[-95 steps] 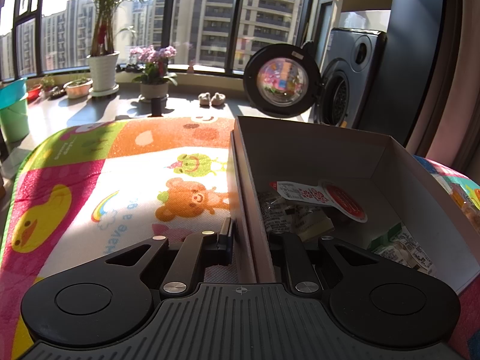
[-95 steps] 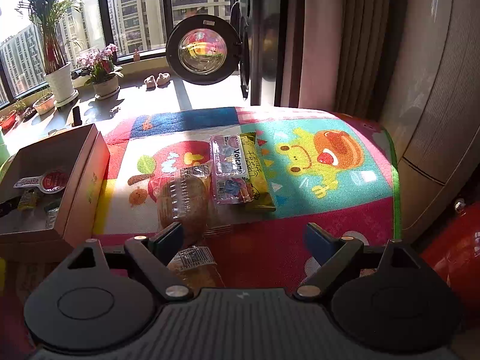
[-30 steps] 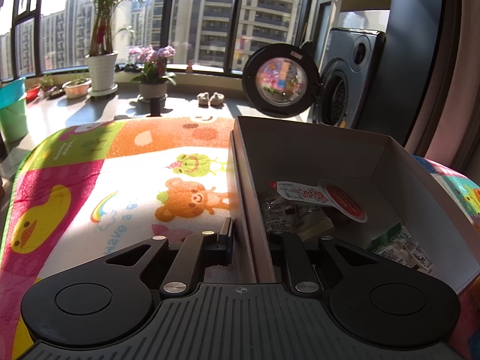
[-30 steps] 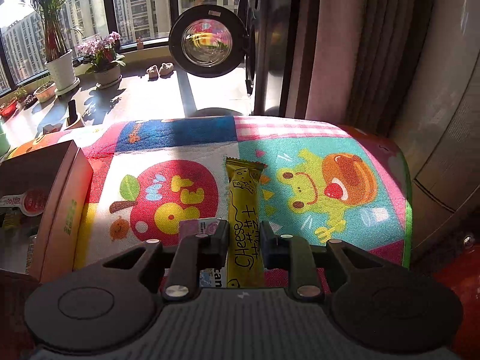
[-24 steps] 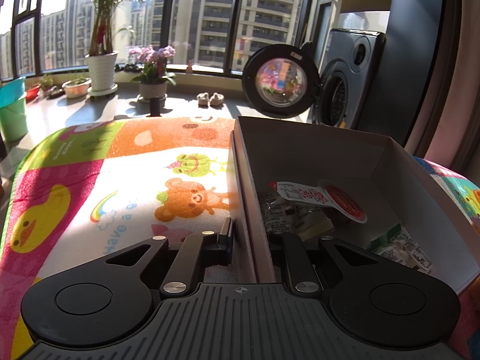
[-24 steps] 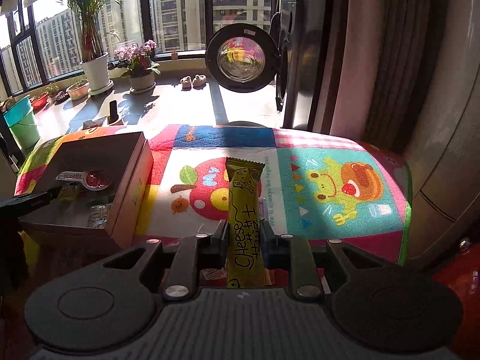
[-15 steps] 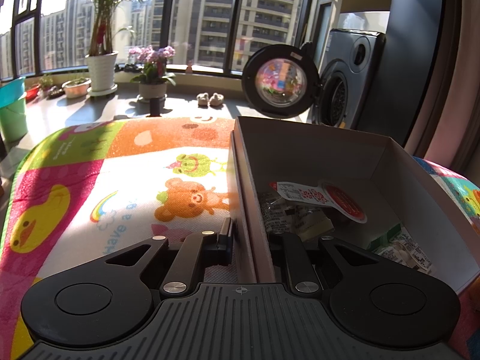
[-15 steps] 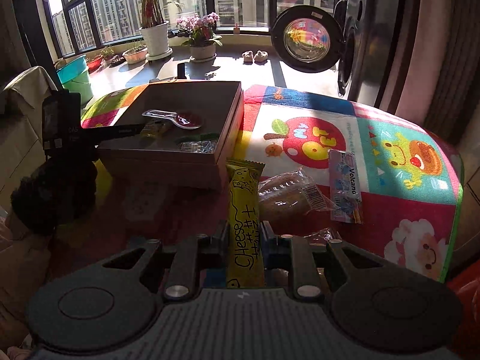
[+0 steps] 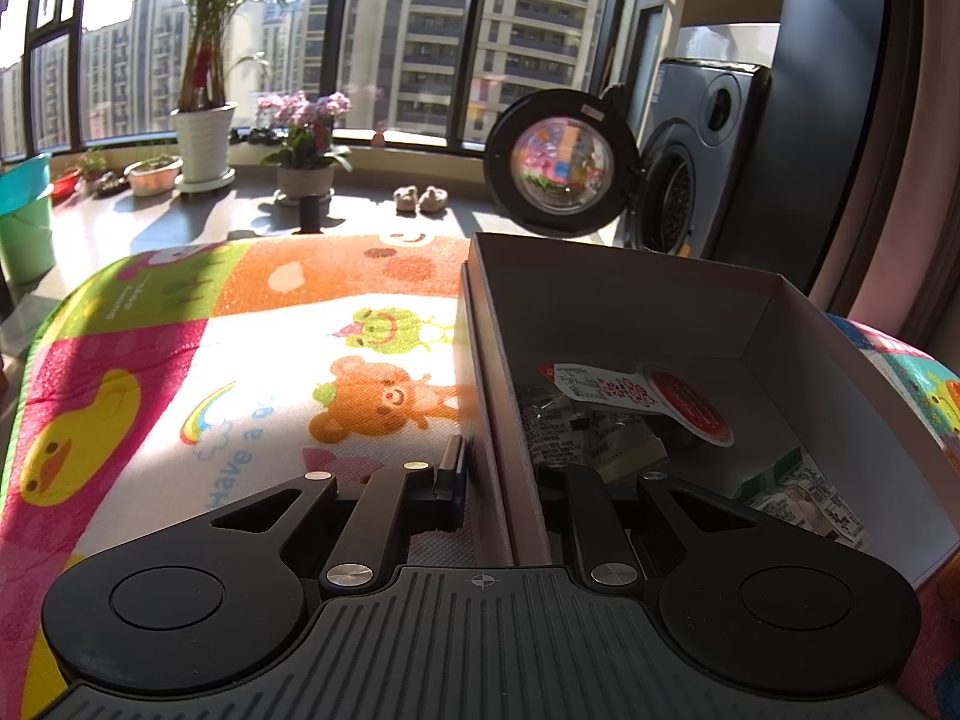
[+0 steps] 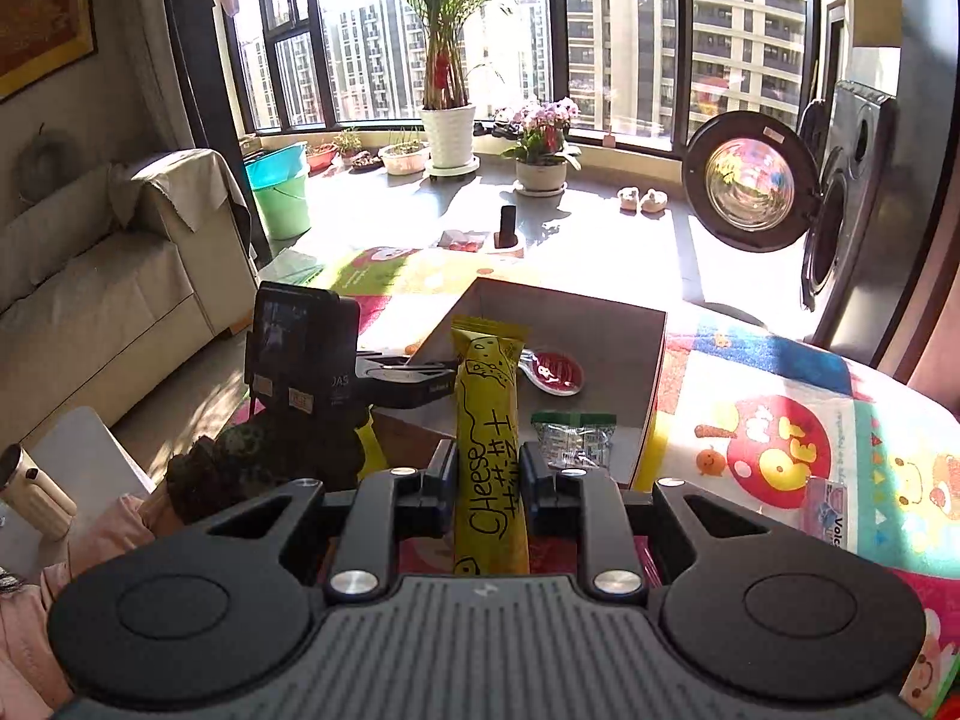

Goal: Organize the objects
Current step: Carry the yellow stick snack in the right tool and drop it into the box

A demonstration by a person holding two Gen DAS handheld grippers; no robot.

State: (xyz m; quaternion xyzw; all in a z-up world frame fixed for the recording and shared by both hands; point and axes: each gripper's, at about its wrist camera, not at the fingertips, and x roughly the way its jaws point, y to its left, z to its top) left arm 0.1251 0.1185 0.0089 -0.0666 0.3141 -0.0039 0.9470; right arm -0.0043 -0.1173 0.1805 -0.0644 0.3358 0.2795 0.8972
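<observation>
While the left gripper stays clamped on the near side wall of the open brown cardboard box, one finger outside and one inside, the right gripper pinches a long yellow "Cheese" snack packet, holding it up over the box's near edge. Inside the box lie a red-lidded sauce cup and a green-edged clear wrapper. Underneath spreads a colourful cartoon play mat.

Matte black right tool, ribbed grey base, silver screws, round discs, left tool alike
</observation>
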